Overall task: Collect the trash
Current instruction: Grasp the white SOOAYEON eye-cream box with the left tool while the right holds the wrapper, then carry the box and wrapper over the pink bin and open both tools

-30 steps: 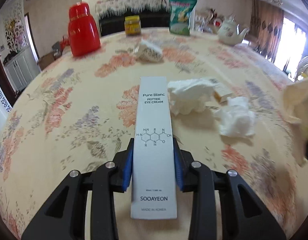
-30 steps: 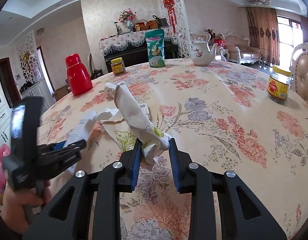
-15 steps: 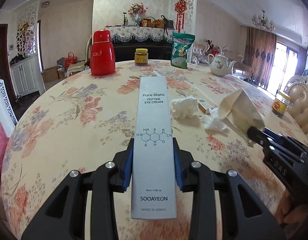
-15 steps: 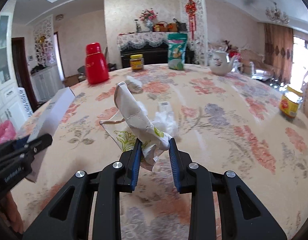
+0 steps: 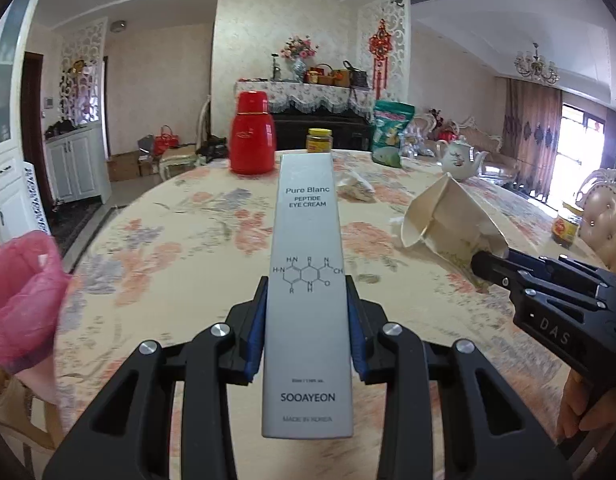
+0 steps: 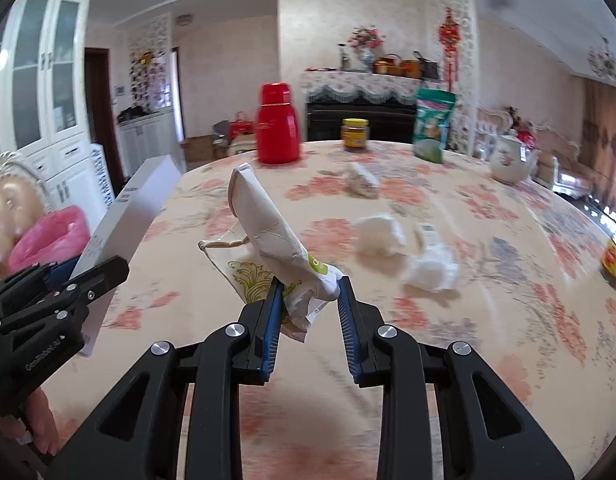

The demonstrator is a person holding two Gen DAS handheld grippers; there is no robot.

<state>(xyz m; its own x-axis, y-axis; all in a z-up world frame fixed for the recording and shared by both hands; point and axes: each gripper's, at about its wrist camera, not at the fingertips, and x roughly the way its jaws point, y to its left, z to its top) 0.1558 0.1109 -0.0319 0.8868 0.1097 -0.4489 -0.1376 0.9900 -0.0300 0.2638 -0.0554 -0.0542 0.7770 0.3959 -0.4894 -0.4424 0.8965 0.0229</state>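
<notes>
Both grippers loaded w/ trash above the floral table.
Pink bag sits off table's left edge. Left gripper clamps grey eye-cream box lengthwise; right gripper pinches crumpled paper wrapper. Two tissue wads lie on the cloth.

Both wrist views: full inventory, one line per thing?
eye cream box: 1, grey, in left jaws
paper bag: 1, cream, crumpled, in right jaws
tissue wads: 3, white, mid-table
thermos: 1, red, far edge
jars: 2, yellow-lidded, far edge and right edge
snack pouch: 1, green, far edge
teapot: 1, white, far right
plastic bag: 1, pink, off table's left
table: 1, floral cloth
left gripper: shut on box
right gripper: shut on bag
</notes>
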